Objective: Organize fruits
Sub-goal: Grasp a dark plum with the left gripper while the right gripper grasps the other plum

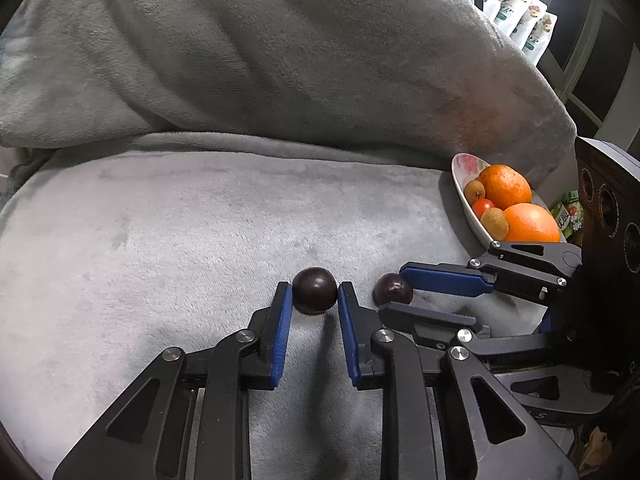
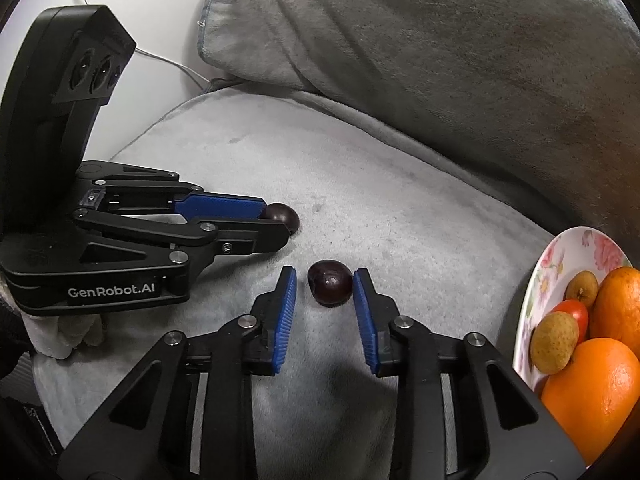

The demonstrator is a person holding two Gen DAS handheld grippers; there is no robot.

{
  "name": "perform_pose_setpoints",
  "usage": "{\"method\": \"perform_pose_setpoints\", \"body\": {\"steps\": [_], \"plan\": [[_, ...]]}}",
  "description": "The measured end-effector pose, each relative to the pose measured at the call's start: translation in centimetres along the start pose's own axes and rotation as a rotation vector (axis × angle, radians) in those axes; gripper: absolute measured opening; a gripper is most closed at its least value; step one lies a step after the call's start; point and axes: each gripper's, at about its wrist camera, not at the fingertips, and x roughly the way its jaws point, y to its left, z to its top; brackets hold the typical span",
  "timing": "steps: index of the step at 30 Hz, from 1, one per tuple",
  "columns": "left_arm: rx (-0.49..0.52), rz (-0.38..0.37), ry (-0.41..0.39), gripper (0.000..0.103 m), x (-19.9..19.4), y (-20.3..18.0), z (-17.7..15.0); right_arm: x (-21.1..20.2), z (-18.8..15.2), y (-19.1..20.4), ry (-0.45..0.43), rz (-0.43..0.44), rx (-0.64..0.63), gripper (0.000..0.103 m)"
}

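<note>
Two dark purple round fruits lie on a grey blanket (image 1: 160, 240). In the left wrist view one dark fruit (image 1: 314, 290) sits between the blue pads of my left gripper (image 1: 314, 289), and both pads touch its sides. The same fruit (image 2: 287, 216) shows at my left gripper's (image 2: 280, 220) tips in the right wrist view. The second dark fruit (image 2: 330, 282) sits between the pads of my right gripper (image 2: 325, 276), which is shut on it. From the left wrist, this fruit (image 1: 394, 289) shows at the tips of my right gripper (image 1: 391, 291).
A flowered plate (image 2: 532, 292) at the right holds two oranges (image 2: 592, 392), two small brown fruits (image 2: 554, 342) and a red tomato (image 2: 578, 312). A big grey cushion (image 1: 280, 60) rises behind. Packets (image 1: 520, 8) stand at the far right, and a white cable (image 2: 168, 62) runs at the left.
</note>
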Motion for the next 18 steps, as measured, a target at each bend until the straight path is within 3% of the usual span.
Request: {"method": "perform_pose_setpoints", "body": {"steps": [9, 18], "plan": [[-0.006, -0.002, -0.007, 0.021, -0.2, -0.2, 0.0, -0.1, 0.0, -0.3, -0.019, -0.004, 0.018, 0.024], [0.003, -0.006, -0.03, 0.021, -1.7, -0.6, 0.0, -3.3, -0.8, -0.9, -0.082, 0.004, 0.053, 0.024]]}}
